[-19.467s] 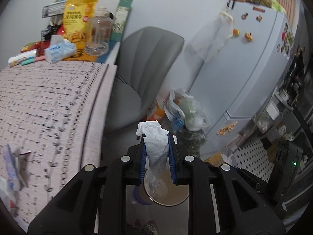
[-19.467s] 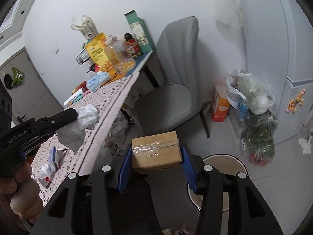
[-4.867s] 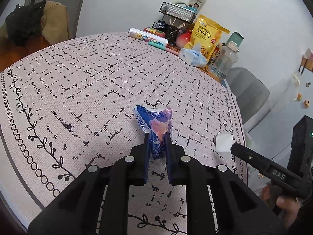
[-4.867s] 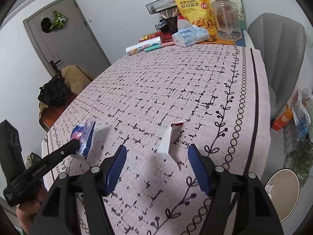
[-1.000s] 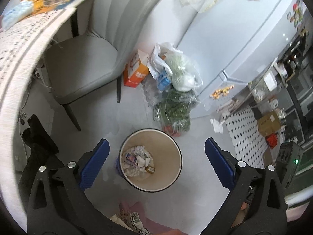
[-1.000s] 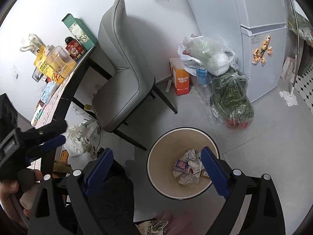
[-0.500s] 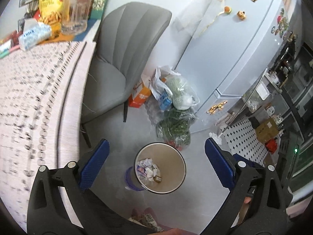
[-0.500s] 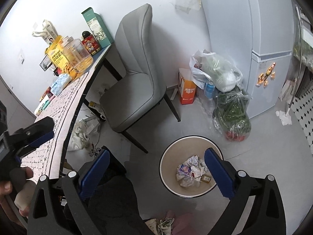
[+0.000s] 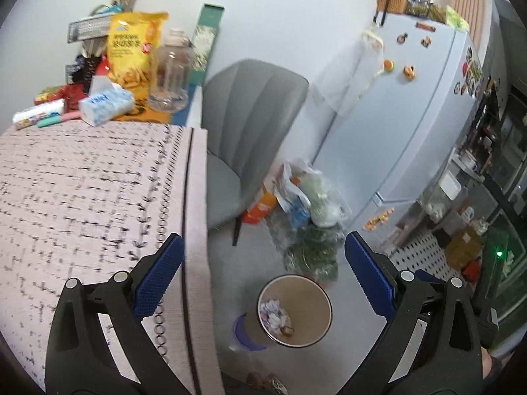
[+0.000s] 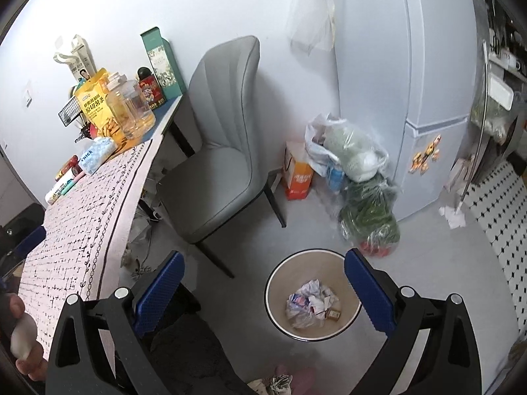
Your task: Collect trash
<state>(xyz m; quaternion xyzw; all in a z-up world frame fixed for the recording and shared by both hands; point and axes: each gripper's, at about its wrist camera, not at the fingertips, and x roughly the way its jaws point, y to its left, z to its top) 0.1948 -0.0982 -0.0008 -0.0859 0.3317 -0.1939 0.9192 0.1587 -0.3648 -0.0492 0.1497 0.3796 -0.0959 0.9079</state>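
Both the left gripper (image 9: 262, 283) and right gripper (image 10: 263, 291) have fingers spread wide, holding nothing. The crumpled trash (image 10: 311, 302) lies inside the round bin (image 10: 276, 309) on the floor, near the grey chair (image 10: 224, 151).

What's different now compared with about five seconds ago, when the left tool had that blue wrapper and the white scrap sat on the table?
Both tools have let go: the left tool and right tool are open and empty, swung from the table toward the floor. The blue wrapper now lies in the trash bin among crumpled paper. The white scrap is gone from the visible tablecloth. The snacks and jar at the table's far end are unchanged.
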